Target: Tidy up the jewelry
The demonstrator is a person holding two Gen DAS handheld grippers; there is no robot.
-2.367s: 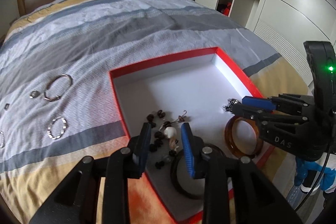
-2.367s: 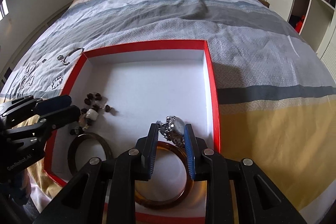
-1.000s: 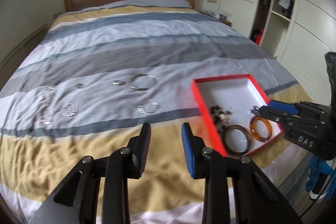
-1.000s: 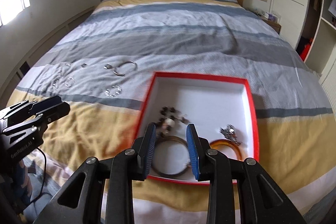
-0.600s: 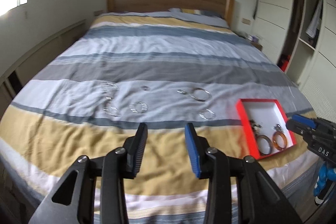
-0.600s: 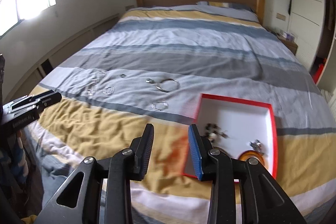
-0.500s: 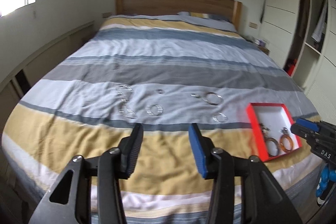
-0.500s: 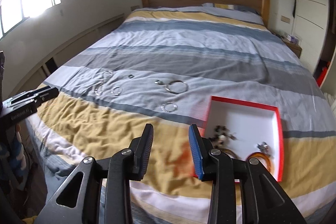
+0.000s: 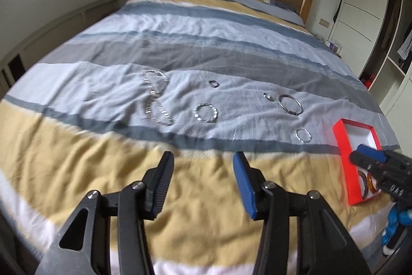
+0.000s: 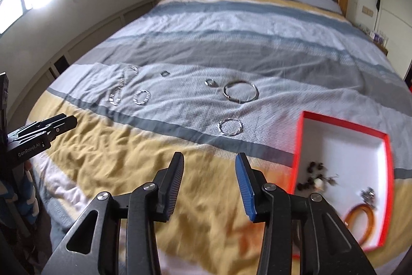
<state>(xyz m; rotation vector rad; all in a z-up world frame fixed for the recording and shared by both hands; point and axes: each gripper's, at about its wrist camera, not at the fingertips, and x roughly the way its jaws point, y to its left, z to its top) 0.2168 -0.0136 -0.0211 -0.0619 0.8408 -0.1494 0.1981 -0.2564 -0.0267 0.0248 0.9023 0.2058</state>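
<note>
Much of the red box is hard to read from the left wrist view: the right gripper crosses in front of it, so only the far white floor and a slice of an orange bangle show, and the picture's right edge is cut by the lens rim. From the right wrist view the box lies at the near right on the yellow stripe of the bedspread, smeared by motion; inside it a string of dark beads, a small silver piece that may be a watch or a charm, and the orange bangle can be made out, the bangle partly behind the gripper's arm. The loose silver jewelry lies farther off on the pale grey stripe: a long chain at the left, a small ring, a link bracelet, a tiny ring, a large plain hoop and a twisted hoop nearest the box. The left gripper hangs over the yellow stripe, well short of all of them, its jaws parted wide and having just been opening, with nothing between them. The right gripper is also over the yellow stripe, left of the box, the twisted hoop just beyond it; its jaws have just been opening too and hold nothing.
</note>
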